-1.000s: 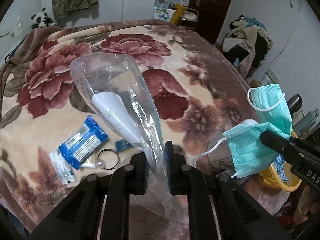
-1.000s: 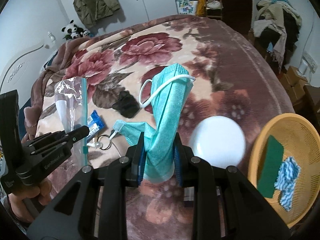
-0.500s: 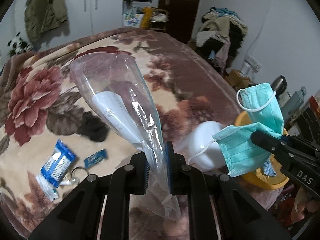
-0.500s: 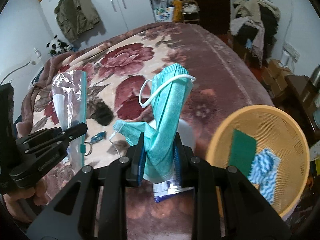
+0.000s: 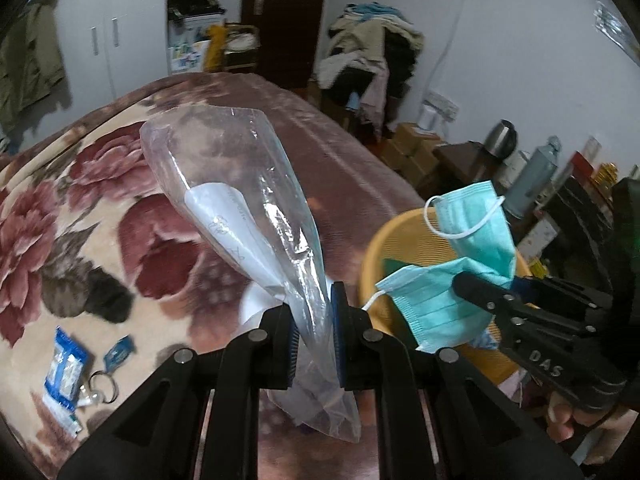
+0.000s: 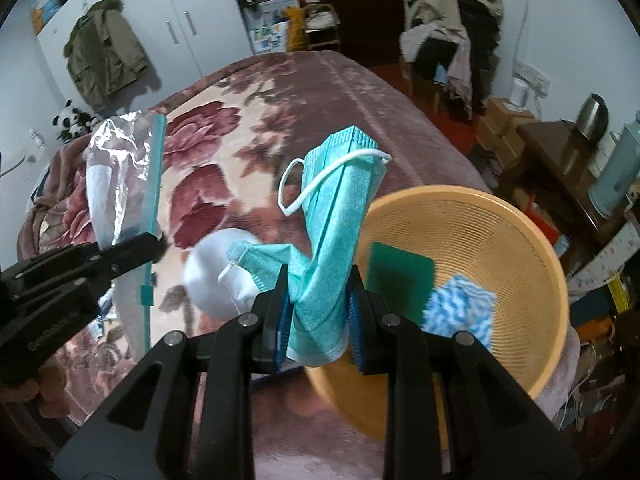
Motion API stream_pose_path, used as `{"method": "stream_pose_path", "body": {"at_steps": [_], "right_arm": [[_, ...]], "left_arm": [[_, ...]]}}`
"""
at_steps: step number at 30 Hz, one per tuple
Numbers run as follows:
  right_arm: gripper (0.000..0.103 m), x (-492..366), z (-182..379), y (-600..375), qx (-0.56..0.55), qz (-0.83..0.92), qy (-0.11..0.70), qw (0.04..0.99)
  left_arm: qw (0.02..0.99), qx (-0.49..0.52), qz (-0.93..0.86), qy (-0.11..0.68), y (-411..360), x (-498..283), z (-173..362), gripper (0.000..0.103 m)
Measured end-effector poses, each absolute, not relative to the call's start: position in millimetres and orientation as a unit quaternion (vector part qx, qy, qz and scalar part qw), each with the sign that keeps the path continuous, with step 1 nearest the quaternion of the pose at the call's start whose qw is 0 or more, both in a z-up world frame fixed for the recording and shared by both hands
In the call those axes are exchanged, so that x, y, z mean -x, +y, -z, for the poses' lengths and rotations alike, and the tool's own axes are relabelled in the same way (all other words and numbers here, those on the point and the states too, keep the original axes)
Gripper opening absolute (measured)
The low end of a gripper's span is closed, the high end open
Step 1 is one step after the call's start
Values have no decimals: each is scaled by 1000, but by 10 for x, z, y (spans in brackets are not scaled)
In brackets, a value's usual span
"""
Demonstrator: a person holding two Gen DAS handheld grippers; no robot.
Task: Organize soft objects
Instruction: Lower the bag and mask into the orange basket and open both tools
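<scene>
Both grippers have swung toward the yellow basket [image 6: 520,240]: the right gripper [image 6: 320,304] pinches teal face masks [image 6: 336,216] beside it, ready to drop, while the left gripper [image 5: 314,330] pinches a clear zip bag [image 5: 240,200].

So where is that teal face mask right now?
The teal pleated face mask is clamped in the right gripper, raised beside the round yellow plastic basket.

— What is seen at the far wall?
— White wardrobe doors [image 6: 176,36] are seen, with an olive jacket [image 6: 104,60] hung on them, beside a dark door [image 6: 356,4].
— And nearer?
— A bed [image 5: 340,160] is covered by a rose-patterned blanket [image 6: 224,148]; clothes are heaped [image 5: 372,48] by the white wall [image 5: 520,40].
</scene>
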State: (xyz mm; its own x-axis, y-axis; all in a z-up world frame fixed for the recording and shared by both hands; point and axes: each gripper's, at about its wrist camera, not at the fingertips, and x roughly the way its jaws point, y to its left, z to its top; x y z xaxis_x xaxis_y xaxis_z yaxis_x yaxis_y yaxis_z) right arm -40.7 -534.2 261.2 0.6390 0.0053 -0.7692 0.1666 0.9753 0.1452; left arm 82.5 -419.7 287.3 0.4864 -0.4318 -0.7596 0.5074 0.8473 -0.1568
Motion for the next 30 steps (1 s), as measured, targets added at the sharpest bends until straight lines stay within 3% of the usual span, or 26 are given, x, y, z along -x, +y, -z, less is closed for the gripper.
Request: {"method": "stream_pose_path", "body": {"at_steps": [9, 17, 19, 21, 23, 26, 30], "right_arm": [[25, 573, -2537, -5838, -122, 97, 427, 891], [28, 619, -2490, -6165, -142, 143, 430, 880], [34, 609, -2439, -6265, -150, 159, 439, 872], [70, 611, -2378, -6349, -168, 157, 452, 862], [80, 668, -2355, -6403, -183, 157, 447, 861], [83, 705, -2337, -6439, -186, 166, 450, 857], [101, 737, -2324, -6459, -190, 175, 453, 853]], "left_arm": [[837, -44, 338, 428, -4726, -754, -2919, 13], [798, -29, 379, 468, -5161, -773, -2626, 16], [786, -28, 386, 482, -5272, -775, -2500, 34], [772, -28, 391, 501, -5344, -780, -2366, 83], [765, -18, 391, 512, -5348, -779, -2293, 98], [767, -17, 388, 511, -5306, -758, -2285, 100], [777, -25, 380, 501, -5248, -746, -2341, 102]]}}
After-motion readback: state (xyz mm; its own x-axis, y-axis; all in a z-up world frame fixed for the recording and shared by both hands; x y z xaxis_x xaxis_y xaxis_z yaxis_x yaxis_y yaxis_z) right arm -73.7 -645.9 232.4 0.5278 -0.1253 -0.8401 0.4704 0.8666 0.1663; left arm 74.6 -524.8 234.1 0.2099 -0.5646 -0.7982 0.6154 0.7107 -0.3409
